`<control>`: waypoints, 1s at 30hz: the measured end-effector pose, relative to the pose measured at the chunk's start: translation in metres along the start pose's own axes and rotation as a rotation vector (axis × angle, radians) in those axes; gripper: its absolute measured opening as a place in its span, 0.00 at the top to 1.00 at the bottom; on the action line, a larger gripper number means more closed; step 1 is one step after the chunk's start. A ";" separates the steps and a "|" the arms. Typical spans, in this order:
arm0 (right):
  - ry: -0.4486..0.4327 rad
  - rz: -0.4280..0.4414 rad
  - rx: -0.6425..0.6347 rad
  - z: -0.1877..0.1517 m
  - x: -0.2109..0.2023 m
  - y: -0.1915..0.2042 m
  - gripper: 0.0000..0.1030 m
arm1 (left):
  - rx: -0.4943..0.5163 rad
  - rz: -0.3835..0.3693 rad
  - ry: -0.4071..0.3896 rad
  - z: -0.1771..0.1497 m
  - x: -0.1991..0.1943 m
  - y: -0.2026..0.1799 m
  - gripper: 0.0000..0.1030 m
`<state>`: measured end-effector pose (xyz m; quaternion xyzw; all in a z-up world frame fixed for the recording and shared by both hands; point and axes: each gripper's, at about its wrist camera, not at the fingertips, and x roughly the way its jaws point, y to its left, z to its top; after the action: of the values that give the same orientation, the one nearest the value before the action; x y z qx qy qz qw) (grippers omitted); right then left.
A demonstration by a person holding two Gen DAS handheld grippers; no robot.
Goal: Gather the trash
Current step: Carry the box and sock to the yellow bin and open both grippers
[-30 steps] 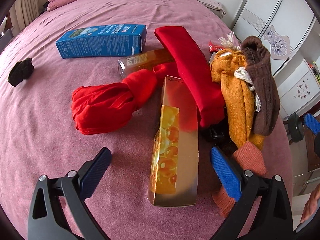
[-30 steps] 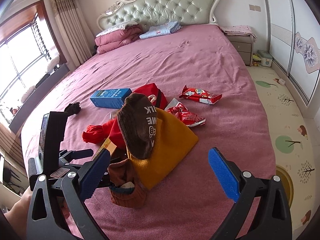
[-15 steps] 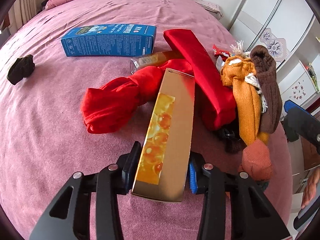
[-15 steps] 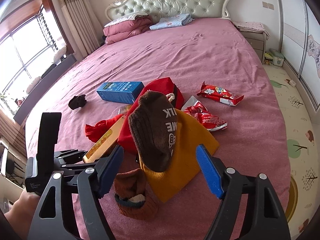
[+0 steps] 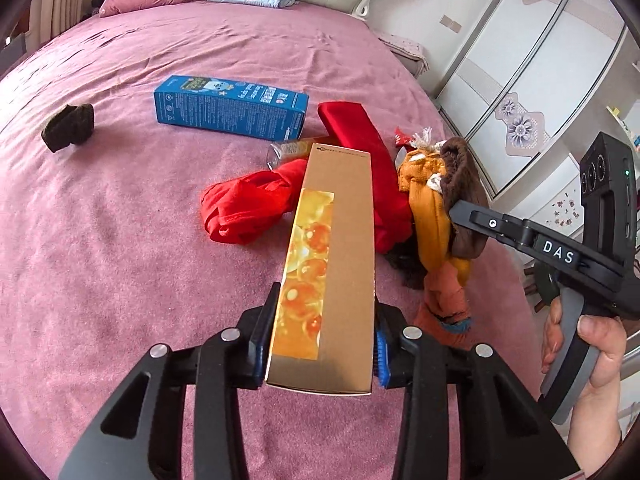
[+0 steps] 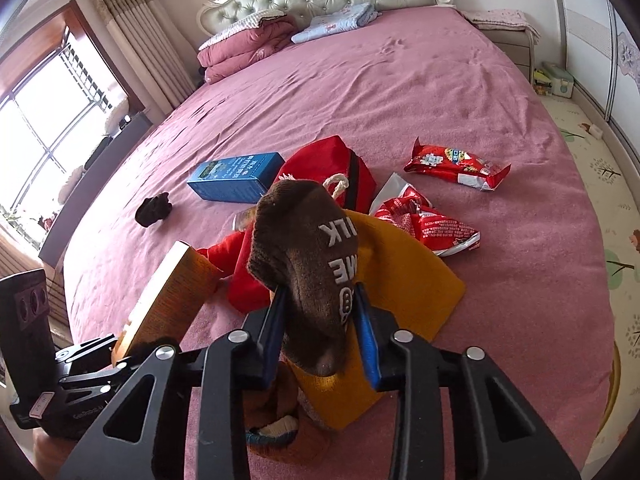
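My left gripper [image 5: 322, 340] is shut on the near end of a long gold box [image 5: 332, 248] with orange balls printed on it, tilted up off the pink bed; the box also shows in the right wrist view [image 6: 168, 292]. My right gripper [image 6: 320, 328] is shut on a brown sock [image 6: 308, 256] with white letters, which lies over an orange cloth [image 6: 400, 296]. In the left wrist view that gripper [image 5: 460, 212] pinches the brown sock [image 5: 460, 176]. Two red snack wrappers [image 6: 456, 166] [image 6: 428, 224] and a blue box [image 5: 230, 106] lie on the bed.
Red garments [image 5: 248, 204] and a red pouch [image 5: 360, 148] lie heaped mid-bed, with a clear bottle [image 5: 288, 148] behind the gold box. A rust sock [image 5: 444, 304] lies near the bed's edge. A dark sock ball [image 5: 68, 126] sits at left. Wardrobe doors [image 5: 540, 80] stand right.
My left gripper closed on the gold box and lifted its near end. My right gripper moved in and closed on the brown sock.
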<state>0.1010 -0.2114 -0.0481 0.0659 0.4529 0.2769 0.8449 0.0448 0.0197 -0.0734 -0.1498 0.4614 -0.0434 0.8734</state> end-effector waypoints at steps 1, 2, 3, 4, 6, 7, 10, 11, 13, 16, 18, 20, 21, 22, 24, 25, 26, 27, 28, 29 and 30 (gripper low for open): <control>-0.011 -0.002 -0.002 -0.001 -0.005 0.000 0.82 | 0.004 -0.004 -0.008 -0.002 -0.005 -0.002 0.63; -0.025 -0.002 -0.002 -0.002 -0.011 0.000 0.83 | 0.009 -0.011 -0.014 -0.002 -0.009 -0.006 0.63; -0.041 -0.004 -0.002 -0.004 -0.018 -0.001 0.85 | 0.015 -0.020 -0.020 -0.001 -0.013 -0.010 0.63; -0.057 -0.003 -0.005 -0.005 -0.026 -0.002 0.87 | 0.020 -0.036 -0.024 -0.001 -0.017 -0.014 0.63; -0.086 -0.014 -0.010 -0.007 -0.042 -0.004 0.87 | 0.021 -0.083 -0.032 -0.002 -0.024 -0.024 0.63; -0.102 -0.013 -0.009 -0.008 -0.051 -0.006 0.87 | 0.018 -0.105 -0.032 -0.003 -0.027 -0.030 0.63; -0.136 0.006 0.009 -0.012 -0.074 -0.016 0.87 | 0.046 -0.141 -0.035 -0.003 -0.032 -0.051 0.64; -0.144 0.006 0.013 -0.013 -0.081 -0.019 0.87 | 0.060 -0.144 -0.038 -0.003 -0.032 -0.057 0.64; -0.161 0.001 0.016 -0.016 -0.095 -0.026 0.87 | 0.085 -0.160 -0.039 -0.005 -0.033 -0.074 0.64; -0.186 -0.016 0.022 -0.024 -0.115 -0.039 0.87 | 0.138 -0.189 -0.036 -0.008 -0.034 -0.103 0.64; -0.195 -0.027 0.035 -0.030 -0.127 -0.051 0.87 | 0.180 -0.201 -0.029 -0.010 -0.031 -0.126 0.64; -0.207 -0.046 0.053 -0.038 -0.139 -0.066 0.87 | 0.210 -0.216 -0.016 -0.010 -0.024 -0.147 0.64; -0.208 -0.056 0.060 -0.042 -0.145 -0.074 0.87 | 0.225 -0.223 -0.009 -0.010 -0.021 -0.156 0.64; -0.213 -0.070 0.070 -0.046 -0.151 -0.082 0.87 | 0.242 -0.232 -0.002 -0.012 -0.018 -0.167 0.64; -0.218 -0.095 0.093 -0.056 -0.163 -0.100 0.87 | 0.275 -0.248 0.015 -0.013 -0.008 -0.188 0.64; -0.219 -0.111 0.107 -0.061 -0.168 -0.110 0.87 | 0.294 -0.253 0.025 -0.014 -0.001 -0.199 0.64; -0.220 -0.126 0.123 -0.066 -0.174 -0.121 0.87 | 0.309 -0.259 0.036 -0.015 0.004 -0.209 0.64; -0.219 -0.141 0.138 -0.071 -0.179 -0.132 0.87 | 0.325 -0.268 0.049 -0.017 0.011 -0.221 0.64; -0.218 -0.158 0.152 -0.076 -0.184 -0.142 0.87 | 0.340 -0.276 0.064 -0.019 0.017 -0.232 0.64; -0.216 -0.177 0.165 -0.082 -0.189 -0.153 0.87 | 0.350 -0.284 0.078 -0.021 0.023 -0.242 0.64; -0.212 -0.196 0.177 -0.088 -0.194 -0.163 0.87 | 0.363 -0.294 0.093 -0.024 0.030 -0.253 0.64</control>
<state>0.0124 -0.4622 -0.0169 0.1243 0.3880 0.1437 0.9018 0.0582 -0.2330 -0.0337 -0.0537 0.4589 -0.2594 0.8481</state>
